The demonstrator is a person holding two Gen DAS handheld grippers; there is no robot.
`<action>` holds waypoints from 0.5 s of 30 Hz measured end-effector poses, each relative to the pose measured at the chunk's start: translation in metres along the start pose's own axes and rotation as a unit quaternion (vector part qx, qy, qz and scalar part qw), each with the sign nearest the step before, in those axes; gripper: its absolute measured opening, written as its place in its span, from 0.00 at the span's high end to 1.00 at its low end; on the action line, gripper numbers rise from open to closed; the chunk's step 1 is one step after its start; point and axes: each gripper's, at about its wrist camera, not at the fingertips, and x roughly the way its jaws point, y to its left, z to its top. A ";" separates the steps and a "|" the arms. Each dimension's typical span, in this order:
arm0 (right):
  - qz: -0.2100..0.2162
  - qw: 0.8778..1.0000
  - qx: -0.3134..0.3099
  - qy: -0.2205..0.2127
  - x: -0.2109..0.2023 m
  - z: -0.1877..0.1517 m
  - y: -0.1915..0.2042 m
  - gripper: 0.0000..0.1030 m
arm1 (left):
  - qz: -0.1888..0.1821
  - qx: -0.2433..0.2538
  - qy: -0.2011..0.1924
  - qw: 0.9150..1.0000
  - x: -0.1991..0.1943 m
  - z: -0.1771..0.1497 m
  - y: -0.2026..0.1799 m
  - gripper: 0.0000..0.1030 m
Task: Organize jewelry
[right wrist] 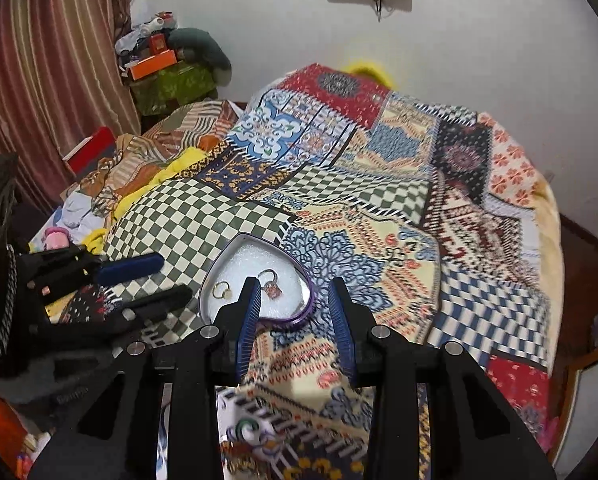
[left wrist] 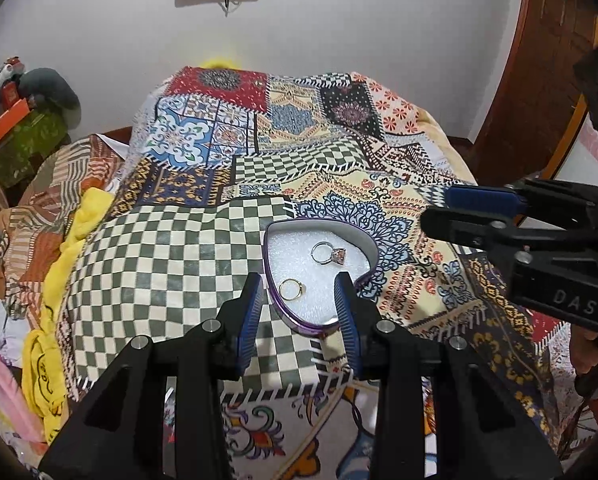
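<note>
1. Where the jewelry is: heart-shaped box [left wrist: 277, 280], purple rim, white foam lining, sits open on the patchwork bedspread [left wrist: 259, 152] of the bed. Inside it lie two rings: a silver ring w/ a pink stone [left wrist: 330, 253] toward the far lobe, and a plain gold ring [left wrist: 291, 289] nearer the tip.
2. Your left tongs [left wrist: 299, 304] are spread wide, nothing between the pads. They hover over the near end of the box; from the left cam the gold ring shows in the gap between the fingers, not touched.
3. Your right tongs [right wrist: 295, 304] are also spread apart and empty. They hang just beside the box's right edge, above the bedspread. The left cam shows them side-on at the far right w/ both fingers parted.
4. Step in hand, my read: both rings already lie in the box, so the placing part looks done or nearly so. No lid or further loose jewelry shows in either view, so I can't tell if more pieces wait off-frame.
5. Next move, if you're repositioning a ring: come straight down w/ the left tongs over the gold ring, narrow the gap first, then pinch the band across its width. It's thin and lies flat on soft foam, so expect it to slip or tip.
6. Watch the box: it's light and on a soft bed, so a nudge to the rim may tilt it. Steady it w/ the right tongs on the outer wall if needed.
</note>
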 end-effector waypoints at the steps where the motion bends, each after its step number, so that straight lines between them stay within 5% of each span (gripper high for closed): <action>1: -0.004 1.000 -0.002 -0.004 -0.006 -0.002 0.001 0.69 | 0.000 -0.001 -0.002 1.000 -0.004 -0.001 0.000 0.65; 15: -0.020 0.999 0.025 -0.027 -0.060 -0.039 -0.007 0.69 | -0.005 0.005 -0.013 1.000 -0.049 -0.023 -0.022 0.64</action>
